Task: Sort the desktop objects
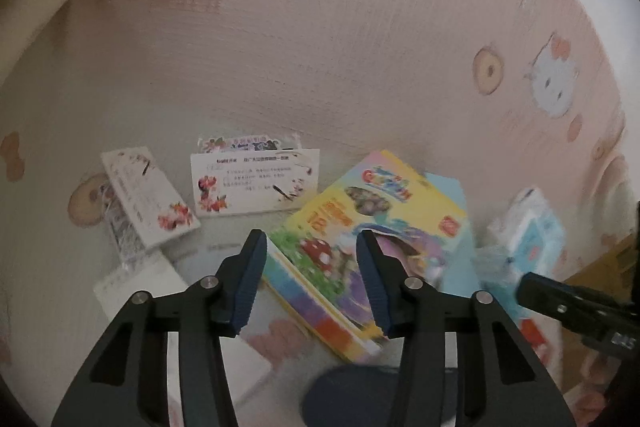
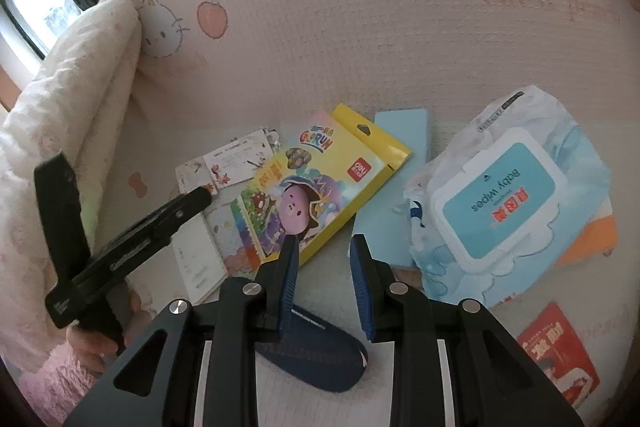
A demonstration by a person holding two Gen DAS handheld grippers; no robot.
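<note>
Pink waffle-textured bed sheet (image 2: 320, 27) with cartoon cats and fruit all over, spread under everything. Fluffy cream blanket (image 2: 72, 99) bunched at the left of the right view.

Left gripper (image 1: 310, 255) at the bottom middle of its view, dark blue ribbed fingers (image 1: 252, 275) spread wide, nothing pinched; shiny, flat, colourful crayon box (image 1: 368, 227) lying under and between them. White cards with flowers (image 1: 256, 183) flat in the middle, another white card box (image 1: 148, 195) to the left, both rectangles.

Right gripper (image 2: 324, 251) at the bottom middle of its view, fingers (image 2: 290, 283) fairly narrow, nothing between them but bare sheet. Same crayon box (image 2: 320, 179) just beyond the left finger, resting on a thin light blue pad (image 2: 400, 155). Soft crinkly pack of baby wipes (image 2: 500, 195) with a hard rounded lid at the right. Dark blue fabric pouch (image 2: 320, 359), oval, on lined paper (image 2: 320, 399) at the bottom. Red booklet (image 2: 560, 359) at lower right.
</note>
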